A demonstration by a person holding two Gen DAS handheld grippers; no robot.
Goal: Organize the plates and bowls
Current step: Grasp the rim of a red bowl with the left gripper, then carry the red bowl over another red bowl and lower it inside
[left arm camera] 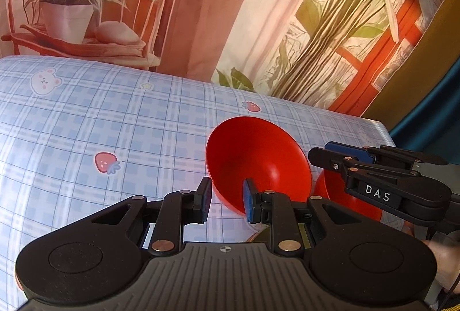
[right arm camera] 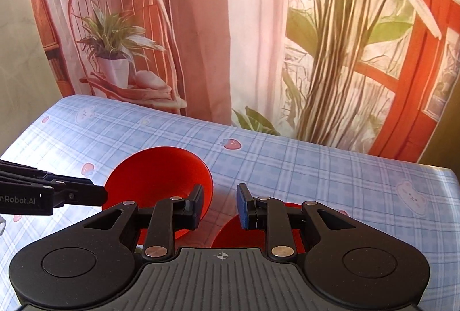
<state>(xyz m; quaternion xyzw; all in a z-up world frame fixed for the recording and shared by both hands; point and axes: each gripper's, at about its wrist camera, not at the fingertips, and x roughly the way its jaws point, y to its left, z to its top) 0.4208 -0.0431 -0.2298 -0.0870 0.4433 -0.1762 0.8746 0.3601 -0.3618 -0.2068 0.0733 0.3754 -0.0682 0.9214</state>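
A red bowl (left arm camera: 258, 164) is seen tilted, its opening turned toward the left wrist camera, above a table covered with a blue plaid cloth (left arm camera: 115, 124) printed with strawberries and bear faces. The bowl's near rim is pinched by the left gripper (left arm camera: 227, 200): one finger (left arm camera: 204, 201) is set against the outer wall, the blue-padded finger (left arm camera: 248, 204) inside the bowl. The jaws are held narrow on the bowl wall.

In the right wrist view the same bowl (right arm camera: 161, 175) is seen left of centre, with the left gripper (right arm camera: 97, 194) meeting its left edge.

A second red bowl (right arm camera: 238, 233) is seen low in the right wrist view, mostly hidden behind the right gripper (right arm camera: 220, 203). The right gripper's left finger (right arm camera: 195, 206) overlaps the first bowl's rim in the picture, its blue-padded finger (right arm camera: 244, 204) stands over the second bowl. A narrow gap is left between the pads, with plaid cloth showing through it; whether anything is gripped there cannot be told.

In the left wrist view the right gripper (left arm camera: 319, 155) is seen at the right, above the second bowl (left arm camera: 345, 201). Part of a hand (left arm camera: 445, 262) is visible at the right edge.

A printed backdrop (right arm camera: 230, 23) of curtains, a chair and plants hangs behind the table.
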